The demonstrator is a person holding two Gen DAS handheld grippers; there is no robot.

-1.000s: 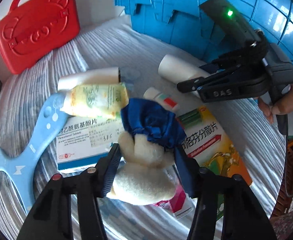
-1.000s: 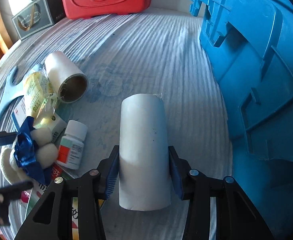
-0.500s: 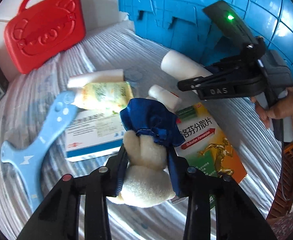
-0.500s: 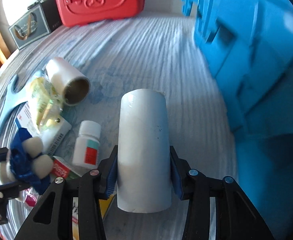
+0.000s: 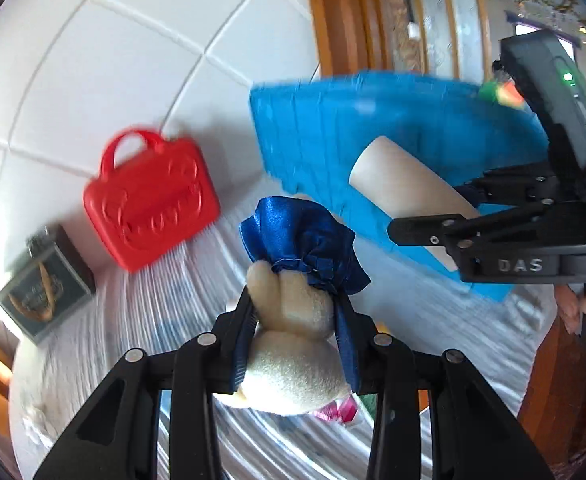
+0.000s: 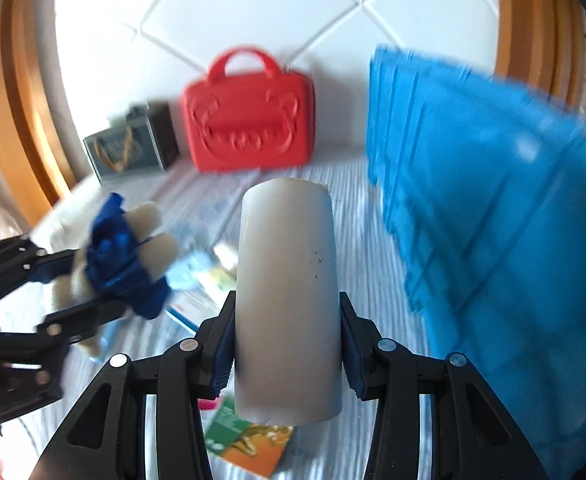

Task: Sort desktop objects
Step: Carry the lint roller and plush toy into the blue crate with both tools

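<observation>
My left gripper [image 5: 295, 304] is shut on a cream plush toy [image 5: 293, 344] with a blue satin bow [image 5: 301, 236], held up above the table. It also shows at the left of the right wrist view [image 6: 121, 256]. My right gripper [image 6: 287, 308] is shut on a white paper roll [image 6: 287, 300], lifted off the table; the roll also shows in the left wrist view [image 5: 405, 184], in front of the blue crate [image 5: 373, 132]. The crate stands at the right in the right wrist view [image 6: 493, 208].
A red plastic case [image 6: 249, 116] and a dark framed box [image 6: 129, 144] stand at the back by the white tiled wall. Medicine boxes [image 6: 249, 440] and small packets [image 6: 213, 276] lie on the striped cloth below the grippers.
Both grippers have risen and tilted up, each still holding its object. The plush toy and the roll are now well above the table, level with the crate's rim.
</observation>
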